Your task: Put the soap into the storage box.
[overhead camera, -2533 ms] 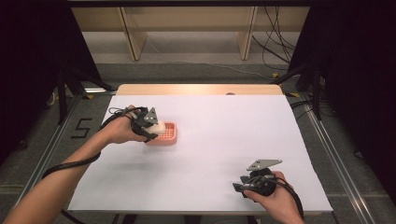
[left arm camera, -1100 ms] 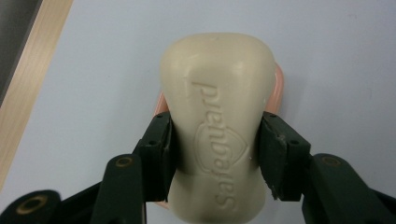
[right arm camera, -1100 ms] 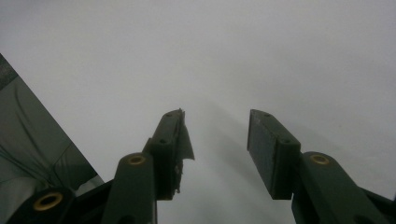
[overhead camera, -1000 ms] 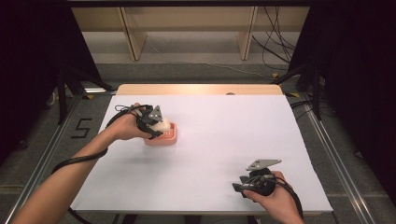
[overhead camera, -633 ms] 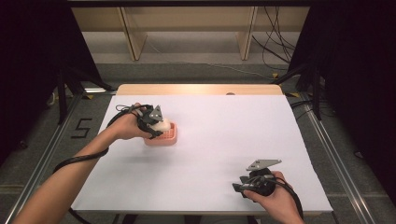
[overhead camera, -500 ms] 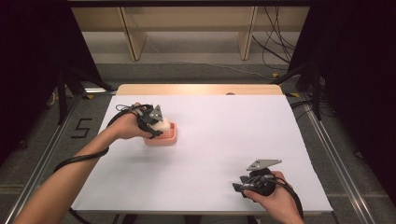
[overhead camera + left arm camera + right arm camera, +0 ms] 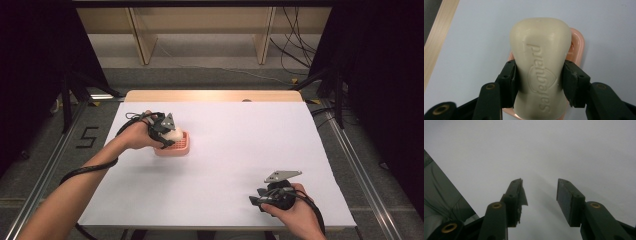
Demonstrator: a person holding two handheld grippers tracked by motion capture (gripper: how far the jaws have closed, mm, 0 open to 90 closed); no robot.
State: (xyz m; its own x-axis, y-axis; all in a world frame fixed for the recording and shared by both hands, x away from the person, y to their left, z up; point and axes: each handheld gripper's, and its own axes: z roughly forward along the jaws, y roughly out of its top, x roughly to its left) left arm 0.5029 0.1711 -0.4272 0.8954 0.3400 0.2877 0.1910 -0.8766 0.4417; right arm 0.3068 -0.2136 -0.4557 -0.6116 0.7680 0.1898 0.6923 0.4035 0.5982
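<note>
Plainly, the bar of soap point(image 7: 541, 67) is the item in hand: a cream-coloured bar, waisted in the middle, with raised lettering on its top face. It is pinched across that narrow waist by the left gripper point(image 7: 539, 82), one black pad on each long side, which looks the surest place to hold a smooth, rounded bar without it slipping endwise. In the high view the bar of soap point(image 7: 174, 133) sits at the left of the table, over the pink soap dish point(image 7: 180, 146), with the left gripper point(image 7: 168, 134) coming at it from the left side.

Whether the bar rests in the dish or hangs just above it cannot be told; the left gripper view shows the pink soap dish point(image 7: 578, 45) directly beneath, its rim peeking out on the far and right sides of the bar. The dish appears slotted in the high view and holds nothing apart from the bar over it. Judged from this alignment, the work is either setting the bar into the dish or lifting it out.

The right gripper point(image 7: 262, 201) lies at the near right, well apart from the dish, in the person's hand low over the white table cover point(image 7: 240, 150). Its jaws are spread with nothing between them, as the right gripper view confirms point(image 7: 539, 202).
</note>
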